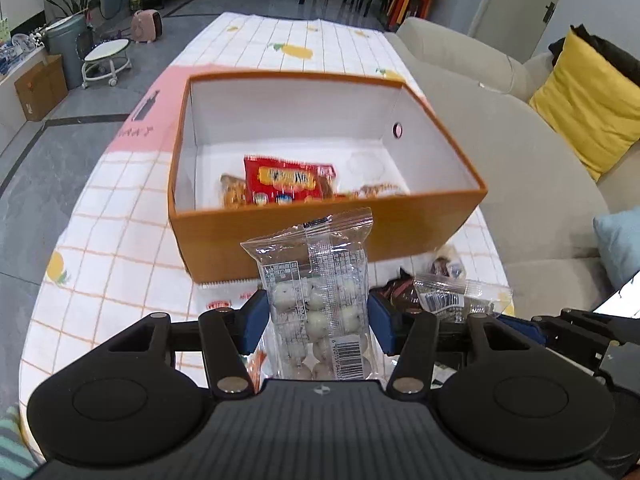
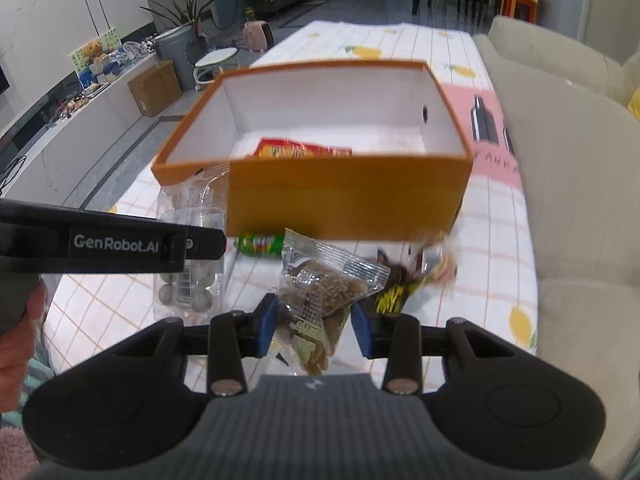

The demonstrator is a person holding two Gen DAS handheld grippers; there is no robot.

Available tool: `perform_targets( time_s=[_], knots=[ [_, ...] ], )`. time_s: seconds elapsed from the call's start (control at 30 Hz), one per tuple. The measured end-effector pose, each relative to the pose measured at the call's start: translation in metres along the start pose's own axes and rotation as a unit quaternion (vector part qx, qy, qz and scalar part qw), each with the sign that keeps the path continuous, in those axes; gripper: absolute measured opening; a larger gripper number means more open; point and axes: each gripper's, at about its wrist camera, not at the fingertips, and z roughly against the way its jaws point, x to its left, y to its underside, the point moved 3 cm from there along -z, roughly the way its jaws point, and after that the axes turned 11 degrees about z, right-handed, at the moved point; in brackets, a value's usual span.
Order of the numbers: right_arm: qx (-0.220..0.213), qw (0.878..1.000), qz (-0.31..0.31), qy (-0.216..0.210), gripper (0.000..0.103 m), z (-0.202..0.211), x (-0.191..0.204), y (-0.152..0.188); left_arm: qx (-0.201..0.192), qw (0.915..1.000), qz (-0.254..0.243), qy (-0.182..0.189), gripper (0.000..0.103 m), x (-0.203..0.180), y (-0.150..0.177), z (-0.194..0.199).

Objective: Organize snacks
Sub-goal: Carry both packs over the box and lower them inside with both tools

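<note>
Left gripper [image 1: 318, 322]: you hold it angled down over the near end of the table, blue pads pressed on both sides of a packet.
Held packet [image 1: 316, 276]: clear wrapper with round white sweets inside, barcode low on its right, top edge standing up in front of the box wall.
Orange box [image 1: 280, 240]: open, white inside, just beyond your packet.
Box contents: a red snack bag [image 1: 286, 180] lies on the floor of it, smaller wrapped snacks beside it, too blurred to identify.
Loose snacks [image 1: 452, 298]: clear and dark wrappers on the tablecloth [image 1: 120, 248] to your right, beside the box.
Right gripper [image 1: 580, 328]: partly visible at the right edge.
Sofa [image 1: 520, 160]: beige, along the table's right, with a yellow cushion [image 1: 588, 100].
</note>
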Motion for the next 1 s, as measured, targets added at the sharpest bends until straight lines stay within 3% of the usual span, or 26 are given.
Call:
perform_targets(
  time_s=[0.6, 0.83, 1.0],
  knots=[
    [-0.059, 0.994, 0.075, 0.044, 0.038, 0.018, -0.012, -0.090, -0.059, 0.9980, -0.018, 0.015, 0.060, -0.013, -0.076, 0.016],
    [-0.063, 0.992, 0.101, 0.053, 0.038, 0.006, -0.018, -0.118, -0.059, 0.9978, -0.028, 0.014, 0.060, -0.016, -0.100, 0.007],
    [-0.040, 0.991, 0.120, 0.039, 0.038, -0.015, -0.028, -0.131, -0.043, 0.9985, -0.026, 0.021, 0.060, -0.017, -0.114, -0.005]
  ],
)
